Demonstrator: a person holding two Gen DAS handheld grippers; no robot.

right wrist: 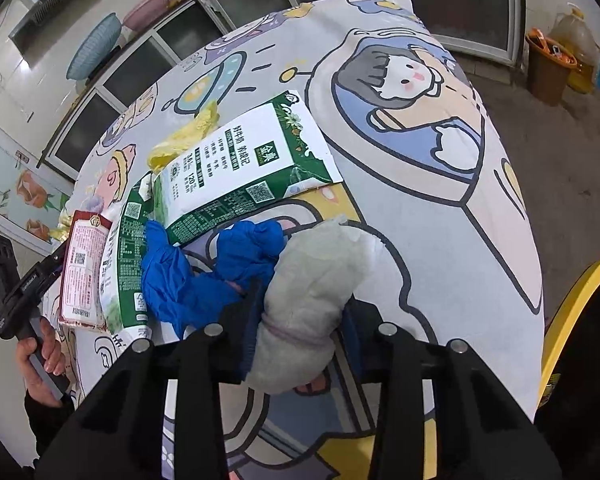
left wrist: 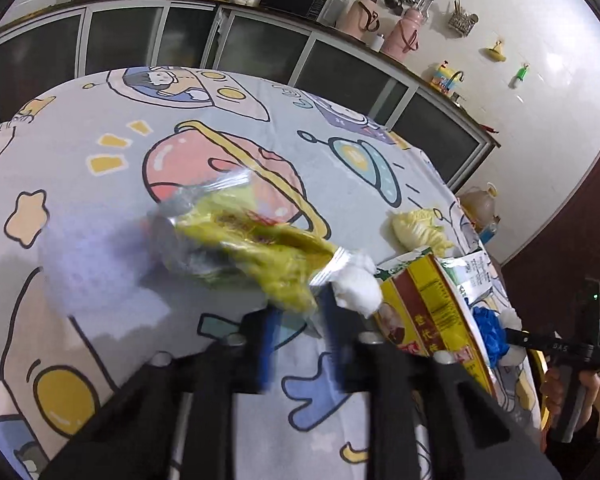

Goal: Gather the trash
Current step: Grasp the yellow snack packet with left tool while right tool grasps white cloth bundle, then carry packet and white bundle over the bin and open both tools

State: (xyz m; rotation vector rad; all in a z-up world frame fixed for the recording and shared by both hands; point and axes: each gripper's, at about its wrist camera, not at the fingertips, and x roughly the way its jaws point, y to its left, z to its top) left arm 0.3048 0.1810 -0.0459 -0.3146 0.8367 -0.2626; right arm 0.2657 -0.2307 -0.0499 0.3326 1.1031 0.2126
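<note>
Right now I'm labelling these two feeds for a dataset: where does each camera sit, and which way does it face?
Left wrist: on the left gripper, looking along its fingers at a held yellow wrapper above the tablecloth; the person's right hand shows far right.
Right wrist: on the right gripper, facing a grey-white wad between its fingers; left hand shows far left.
Shared: blue glove, green-white carton.

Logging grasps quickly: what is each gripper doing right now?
Left gripper: shut on the yellow snack wrapper.
Right gripper: shut on the grey-white wad.
</note>
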